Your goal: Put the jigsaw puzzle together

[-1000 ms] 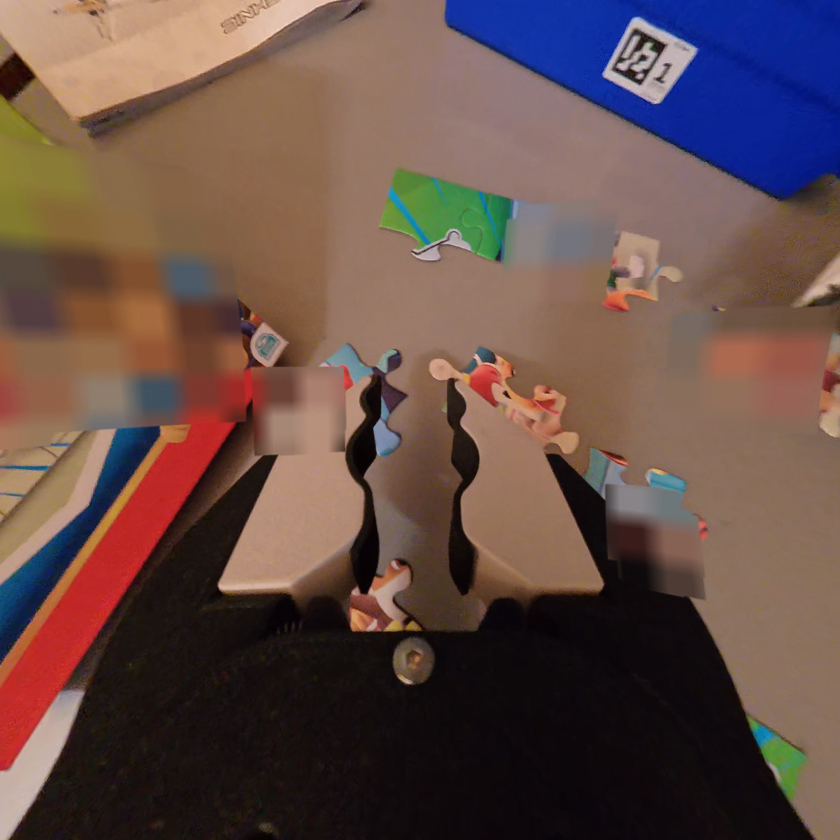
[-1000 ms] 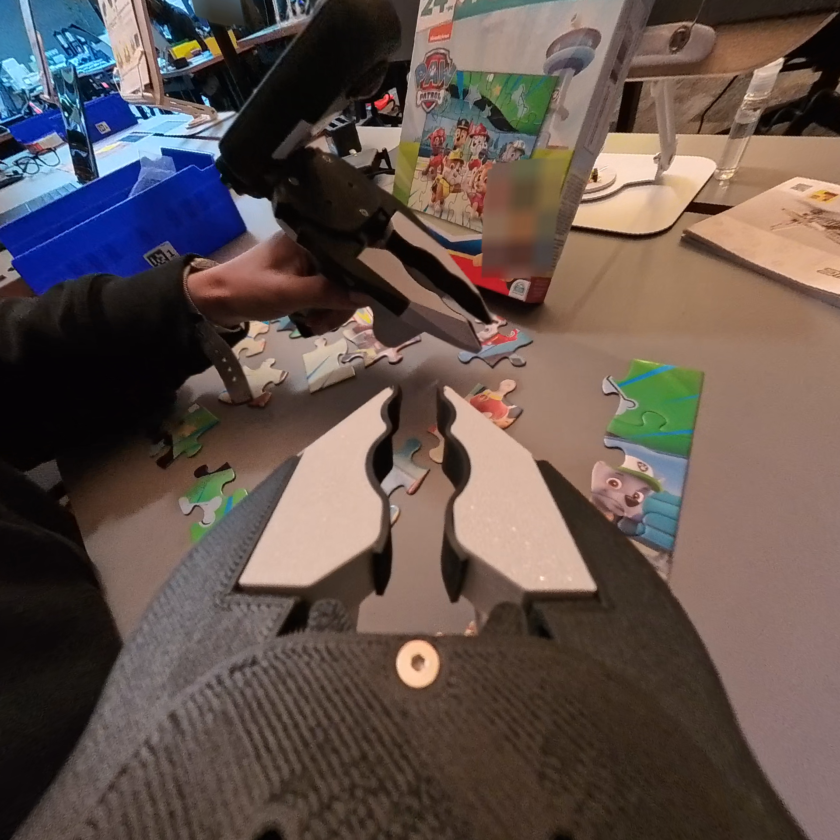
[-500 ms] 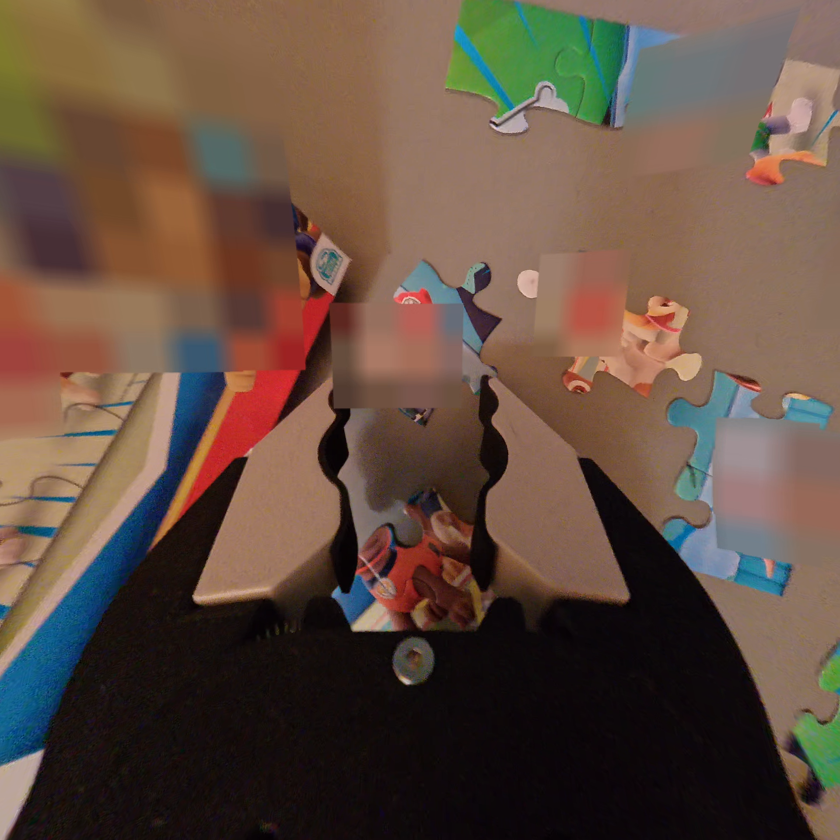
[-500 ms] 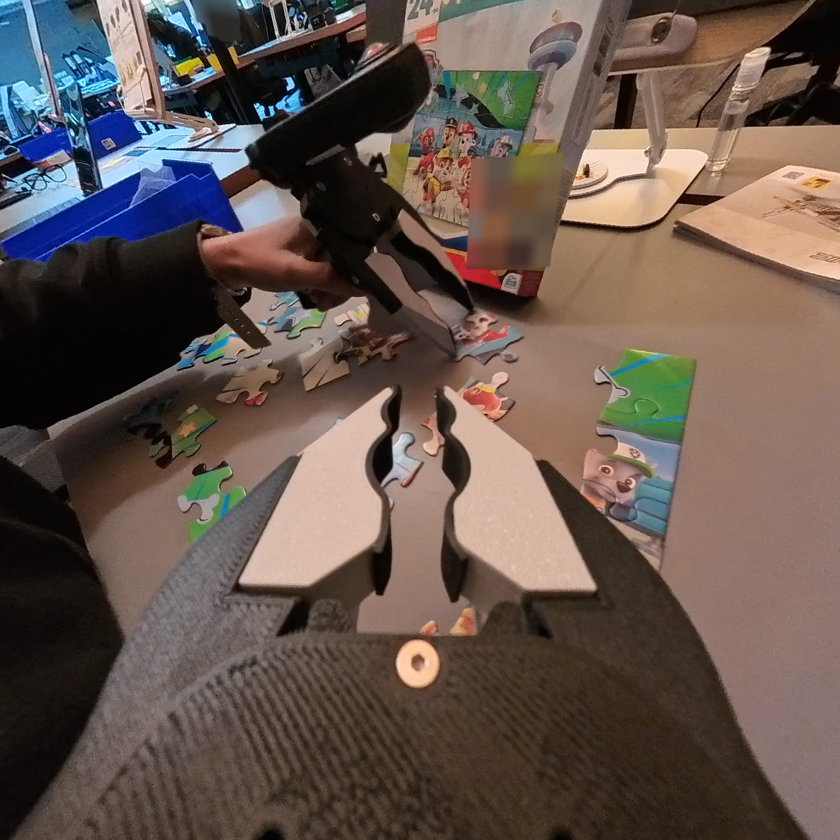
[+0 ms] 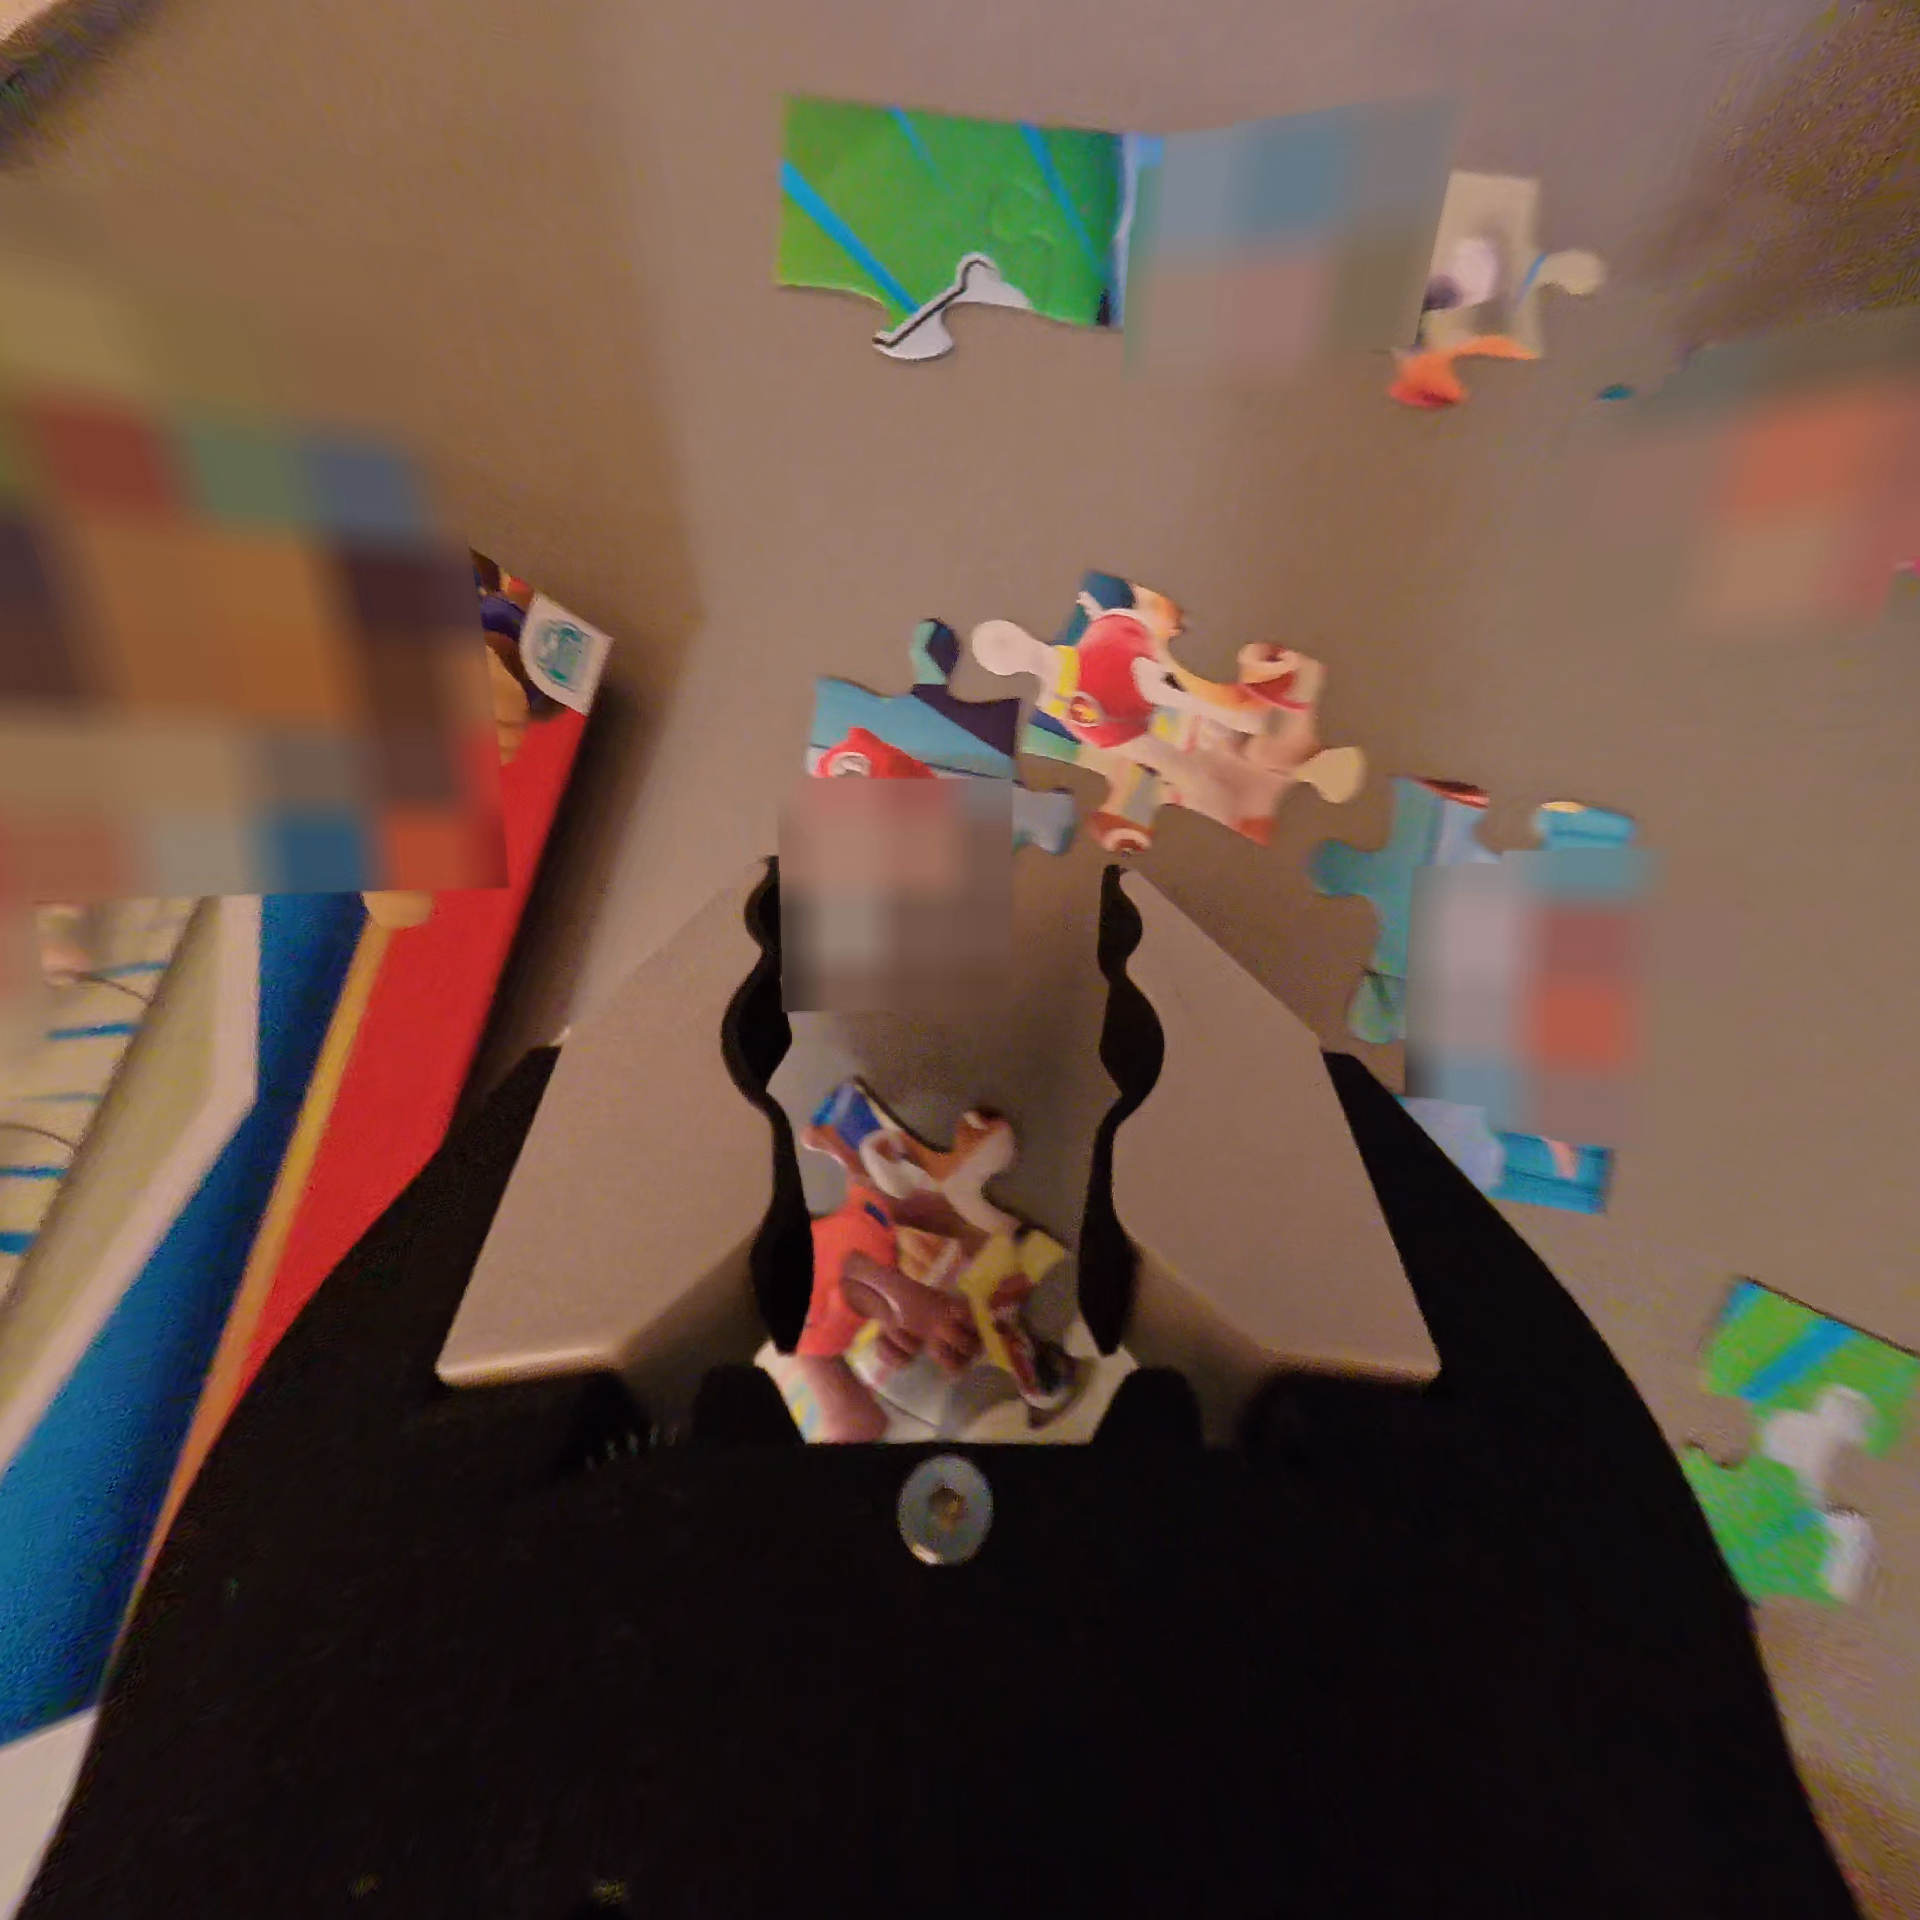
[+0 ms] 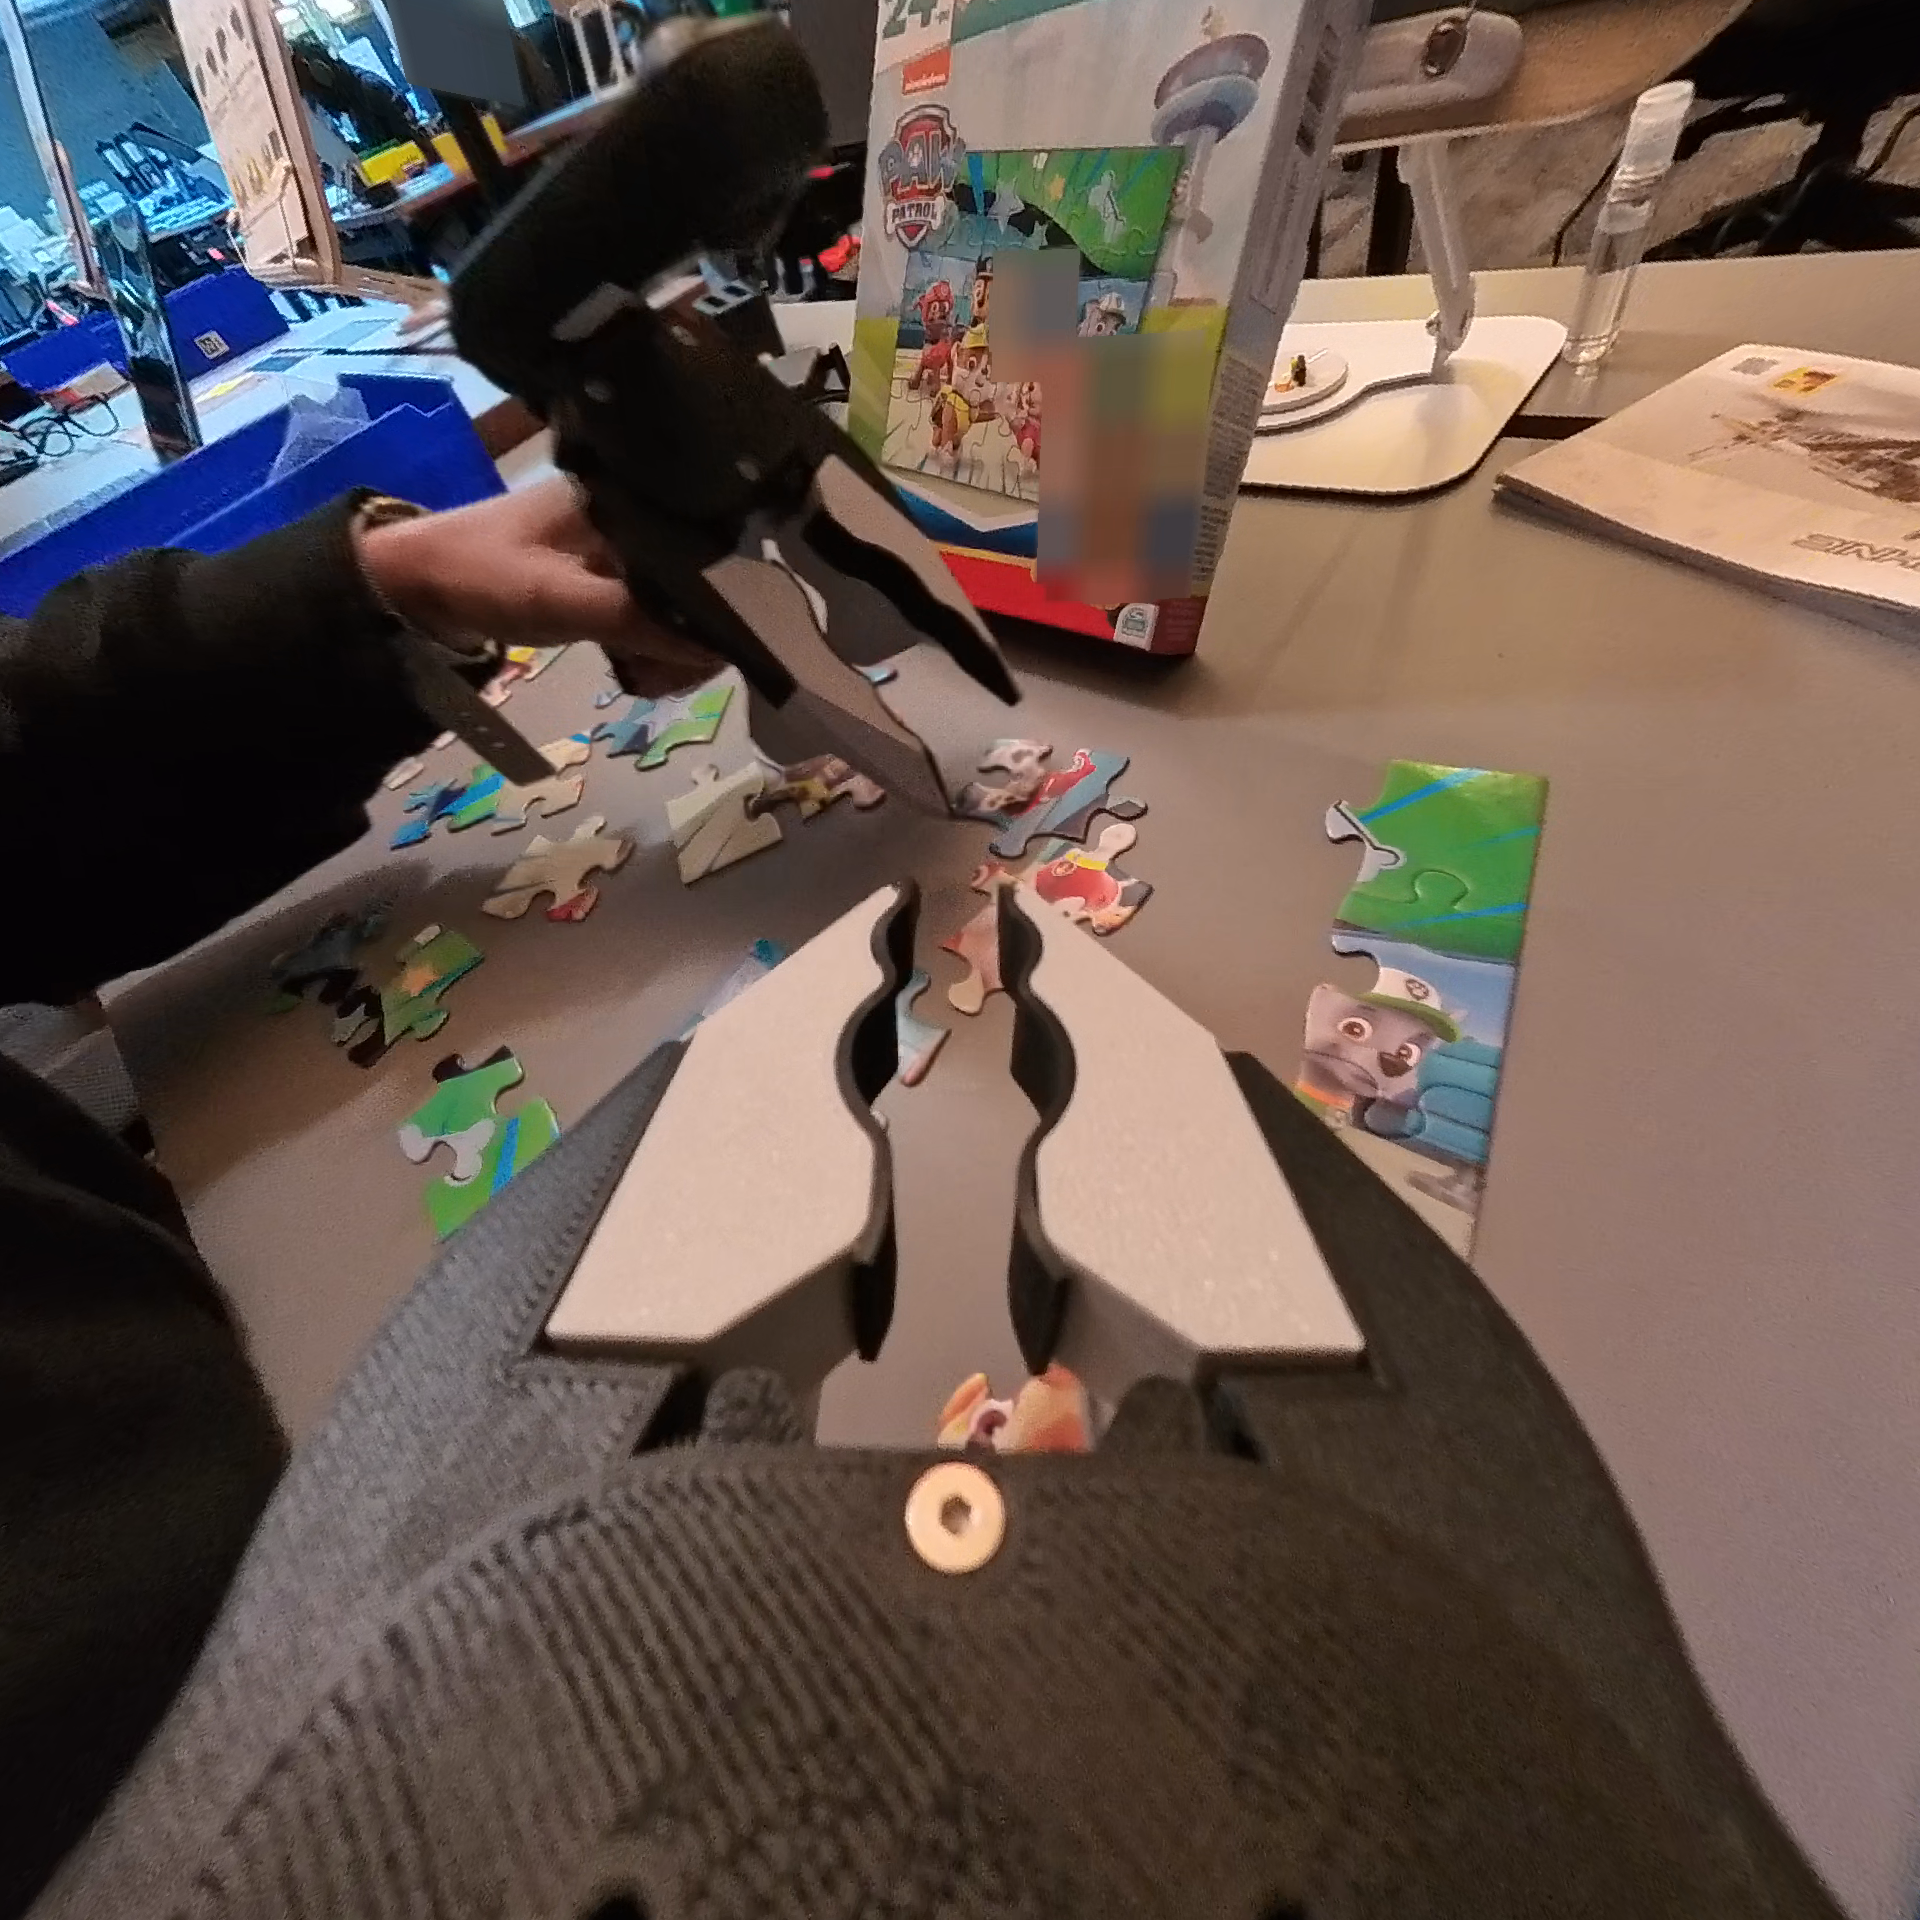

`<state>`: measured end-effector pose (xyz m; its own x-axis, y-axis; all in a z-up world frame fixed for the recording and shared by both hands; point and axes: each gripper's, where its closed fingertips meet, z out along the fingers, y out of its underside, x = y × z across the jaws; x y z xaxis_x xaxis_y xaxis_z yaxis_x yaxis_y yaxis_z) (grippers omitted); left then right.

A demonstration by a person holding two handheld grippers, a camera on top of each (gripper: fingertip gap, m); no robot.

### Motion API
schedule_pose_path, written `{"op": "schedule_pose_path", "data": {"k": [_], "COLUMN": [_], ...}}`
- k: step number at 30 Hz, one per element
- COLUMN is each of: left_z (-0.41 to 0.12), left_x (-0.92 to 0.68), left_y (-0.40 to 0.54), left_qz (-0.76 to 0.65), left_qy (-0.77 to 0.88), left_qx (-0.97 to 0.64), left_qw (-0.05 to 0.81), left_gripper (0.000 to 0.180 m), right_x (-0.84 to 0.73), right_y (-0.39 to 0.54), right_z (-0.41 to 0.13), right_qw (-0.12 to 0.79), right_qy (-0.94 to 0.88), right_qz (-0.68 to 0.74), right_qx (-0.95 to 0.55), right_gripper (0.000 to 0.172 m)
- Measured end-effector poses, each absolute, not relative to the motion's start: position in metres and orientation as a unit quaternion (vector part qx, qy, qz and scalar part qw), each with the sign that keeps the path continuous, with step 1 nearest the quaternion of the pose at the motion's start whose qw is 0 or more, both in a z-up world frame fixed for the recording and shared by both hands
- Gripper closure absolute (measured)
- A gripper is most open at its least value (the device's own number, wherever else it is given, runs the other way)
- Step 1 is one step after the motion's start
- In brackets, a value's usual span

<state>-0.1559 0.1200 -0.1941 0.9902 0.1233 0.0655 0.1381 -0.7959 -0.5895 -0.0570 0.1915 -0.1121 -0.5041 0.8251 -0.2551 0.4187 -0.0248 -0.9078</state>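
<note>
My left gripper is open wide and low over the grey table. A blue and red puzzle piece lies flat just ahead of its fingertips, and no pad presses on it. An orange and red piece lies on the table under the finger roots. In the right wrist view the left gripper has its lower fingertip at the table beside that blue and red piece. My right gripper hovers with a narrow gap and holds nothing. A red dog piece lies just beyond it.
A joined green and blue strip of pieces lies to the right. The upright puzzle box stands behind. Several loose pieces are scattered to the left. A blue bin, a booklet and a white stand base sit farther back. About 30 cm separates my left fingertips from the white stand base.
My left gripper has opened wider and moved down and forward to the pieces by the box. My right gripper has stayed nearly still with the same narrow gap.
</note>
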Motion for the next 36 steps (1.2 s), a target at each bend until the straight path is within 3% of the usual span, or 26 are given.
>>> {"op": "schedule_pose_path", "data": {"k": [10, 13, 15, 22, 29, 36], "left_z": [-0.212, -0.212, -0.212, -0.212, -0.193, -0.171], "left_x": [-0.154, -0.149, -0.147, -0.147, -0.154, -0.155], "left_y": [0.130, 0.130, 0.129, 0.126, 0.134, 0.175], "left_qz": [-0.017, -0.028, -0.032, -0.013, -0.011, -0.015], "left_qy": [0.020, 0.029, 0.034, 0.039, 0.000, -0.154], "left_qx": [-0.953, -0.954, -0.956, -0.962, -0.945, -0.904], "left_qw": [0.303, 0.297, 0.290, 0.271, 0.327, 0.398], "left_gripper": [0.123, 0.134, 0.150, 0.150, 0.151, 0.151], "right_x": [-0.051, -0.052, -0.053, -0.053, -0.053, -0.055], "right_y": [0.196, 0.196, 0.196, 0.197, 0.200, 0.197], "right_z": [-0.113, -0.113, -0.112, -0.114, -0.114, -0.113], "right_qw": [0.182, 0.176, 0.176, 0.174, 0.176, 0.175], "right_qy": [-0.663, -0.660, -0.660, -0.659, -0.657, -0.654], "right_qz": [0.553, 0.559, 0.559, 0.559, 0.560, 0.566], "right_qx": [-0.471, -0.471, -0.470, -0.472, -0.474, -0.470], "right_gripper": [0.158, 0.159, 0.159, 0.158, 0.159, 0.158]}}
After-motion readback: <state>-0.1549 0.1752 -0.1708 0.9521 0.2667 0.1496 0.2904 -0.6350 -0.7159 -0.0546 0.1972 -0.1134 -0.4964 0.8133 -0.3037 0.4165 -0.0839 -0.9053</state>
